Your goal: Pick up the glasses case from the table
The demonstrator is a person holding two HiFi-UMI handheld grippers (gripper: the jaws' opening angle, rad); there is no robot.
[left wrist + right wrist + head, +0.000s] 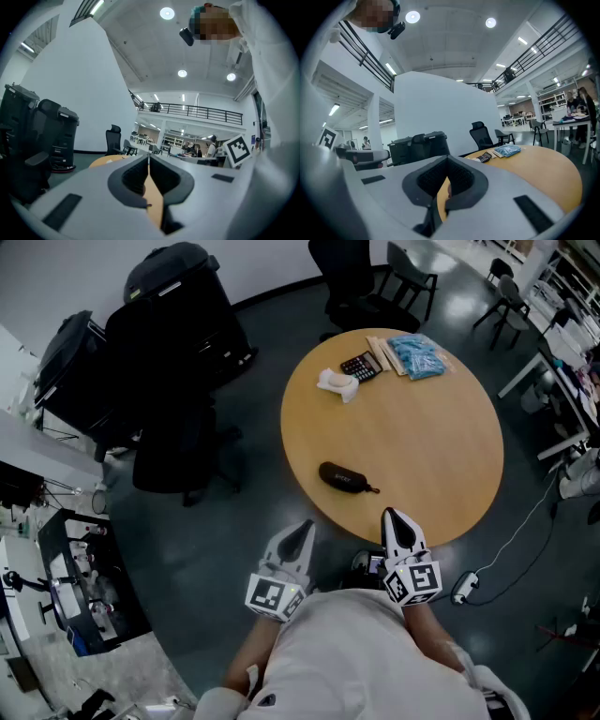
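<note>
The black glasses case (342, 477) lies on the near part of the round wooden table (431, 446), with a short strap at its right end. My left gripper (301, 532) hangs off the table's near edge, below and left of the case, its jaws shut and empty. My right gripper (393, 517) reaches just over the near rim, to the right of the case and a little nearer me, also shut on nothing. In the left gripper view the jaws (149, 160) meet at the tips. The right gripper view shows its jaws (447, 158) closed too; the case is hidden there.
At the table's far side lie a calculator (360, 367), a white crumpled object (337, 382), wooden sticks (382, 354) and a blue packet (419, 355). Black chairs and cases (173, 418) stand to the left. A cable with a plug (464, 587) lies on the floor at right.
</note>
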